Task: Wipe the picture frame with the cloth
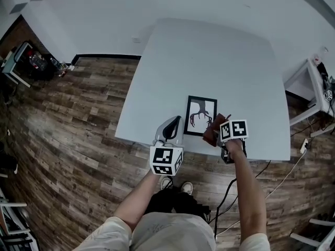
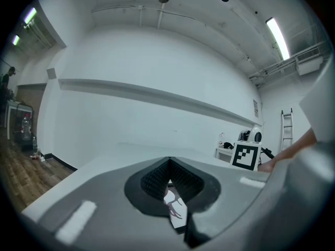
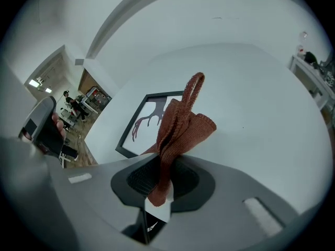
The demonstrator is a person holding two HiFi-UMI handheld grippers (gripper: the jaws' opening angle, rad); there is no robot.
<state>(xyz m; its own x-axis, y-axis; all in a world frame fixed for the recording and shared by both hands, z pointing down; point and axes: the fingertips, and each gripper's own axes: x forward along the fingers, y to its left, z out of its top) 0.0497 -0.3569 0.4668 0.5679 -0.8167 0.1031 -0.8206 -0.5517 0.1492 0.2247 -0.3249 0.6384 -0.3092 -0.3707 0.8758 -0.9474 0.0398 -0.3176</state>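
My right claw is clamped on the rust-brown cloth, which stands up out of the jaws in folds with a loop at its top. The picture frame, black-rimmed with a dark antler print, lies flat on the white tabletop near its front edge. The cloth sits at the frame's right side by the near corner; I cannot tell whether it touches. My left claw has its jaws together with nothing between them, just beside the frame's left side at the tabletop's front edge.
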